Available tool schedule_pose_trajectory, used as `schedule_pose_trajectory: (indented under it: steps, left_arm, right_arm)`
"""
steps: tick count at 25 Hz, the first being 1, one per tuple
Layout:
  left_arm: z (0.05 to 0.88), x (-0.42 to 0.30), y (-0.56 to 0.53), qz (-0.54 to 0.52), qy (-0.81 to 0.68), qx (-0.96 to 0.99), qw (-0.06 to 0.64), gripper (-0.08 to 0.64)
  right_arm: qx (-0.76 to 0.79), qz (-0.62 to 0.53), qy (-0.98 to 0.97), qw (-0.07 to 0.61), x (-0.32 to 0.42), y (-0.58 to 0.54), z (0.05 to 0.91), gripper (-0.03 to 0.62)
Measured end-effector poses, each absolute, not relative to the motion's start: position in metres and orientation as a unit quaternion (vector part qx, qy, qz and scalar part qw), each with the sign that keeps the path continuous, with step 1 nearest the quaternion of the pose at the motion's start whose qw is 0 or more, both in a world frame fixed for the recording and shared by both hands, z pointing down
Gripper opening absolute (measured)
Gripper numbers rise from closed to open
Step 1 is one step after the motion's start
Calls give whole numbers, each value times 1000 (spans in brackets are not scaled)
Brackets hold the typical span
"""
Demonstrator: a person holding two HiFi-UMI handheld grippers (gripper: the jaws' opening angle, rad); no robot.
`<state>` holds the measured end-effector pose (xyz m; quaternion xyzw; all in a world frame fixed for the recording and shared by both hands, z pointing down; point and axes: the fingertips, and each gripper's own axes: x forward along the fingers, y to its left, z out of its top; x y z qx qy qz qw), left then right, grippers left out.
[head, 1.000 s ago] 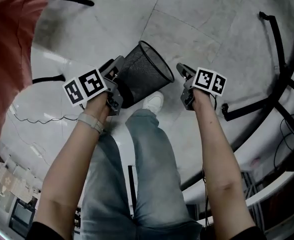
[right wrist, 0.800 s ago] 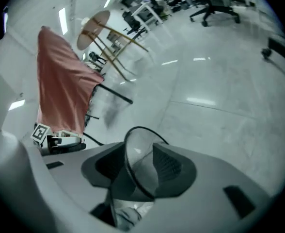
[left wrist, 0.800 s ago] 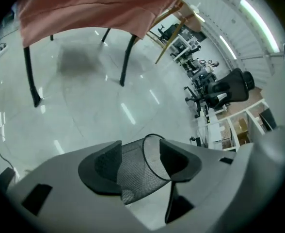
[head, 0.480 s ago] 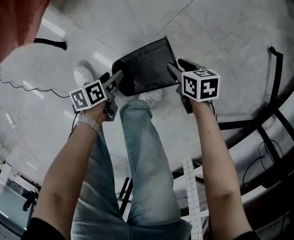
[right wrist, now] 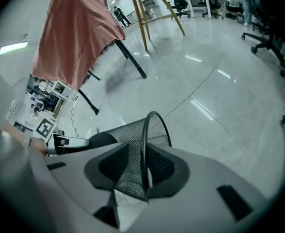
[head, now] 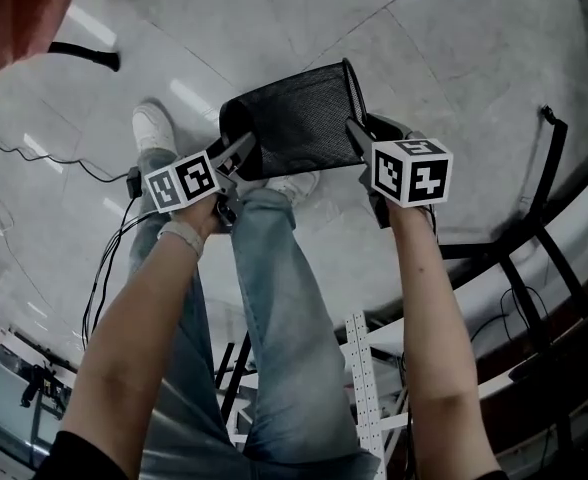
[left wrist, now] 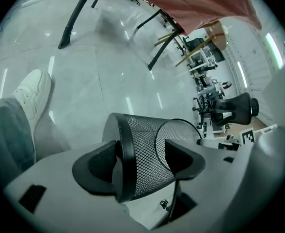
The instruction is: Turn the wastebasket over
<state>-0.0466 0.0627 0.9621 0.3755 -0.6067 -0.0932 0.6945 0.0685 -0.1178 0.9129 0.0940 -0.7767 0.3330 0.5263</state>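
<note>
The wastebasket (head: 294,118) is a black wire-mesh bin, off the floor and lying on its side, mouth to the right. My left gripper (head: 236,158) is at its base end. In the left gripper view the base band (left wrist: 123,159) sits between the jaws and both pads touch it; these jaws have just been opening wider around it. My right gripper (head: 359,133) straddles the mouth rim (right wrist: 145,144), one jaw inside the mesh wall and one outside. Its jaws have just been closing on that wall.
The person's jeans legs and white shoes (head: 154,126) stand under the basket on a glossy tiled floor. A cable (head: 34,153) trails at the left and a black frame (head: 534,228) runs at the right. A red cloth (head: 14,8) hangs at the upper left.
The basket has tipped from mouth up and tilted to lying sideways. The right gripper has come onto the rim, and the left has moved with the base.
</note>
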Motion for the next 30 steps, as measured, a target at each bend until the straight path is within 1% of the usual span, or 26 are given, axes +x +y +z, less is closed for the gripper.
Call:
schedule_pose_trajectory:
  steps: [6, 9, 15, 19, 22, 25, 28, 30]
  left_arm:
    - [946, -62, 57, -74, -631, 371, 678, 310]
    - [924, -82, 48, -75, -650, 380, 654, 308]
    - [859, -129, 22, -25, -696, 425, 578, 295]
    - [838, -145, 9, -13, -701, 446, 556, 295]
    - [829, -141, 4, -10, -692, 465, 552, 295]
    - [817, -125, -9, -8, -673, 499, 546, 291]
    - [803, -98, -31, -2, -643, 544, 539, 267]
    - [797, -82, -46, 6, -626, 572, 530, 264]
  right_arm:
    - [92, 354, -783, 503, 63, -120, 908, 120]
    - [95, 370, -795, 471, 54, -126, 900, 120]
    - [101, 442, -800, 392, 27, -141, 903, 125]
    - [105, 469, -801, 357, 11, -147, 915, 131]
    - [115, 474, -805, 337, 13, -150, 918, 135]
    - [148, 459, -808, 338, 26, -163, 922, 144]
    - [196, 433, -800, 367, 50, -179, 932, 146]
    - [216, 415, -793, 390, 64, -185, 939, 146]
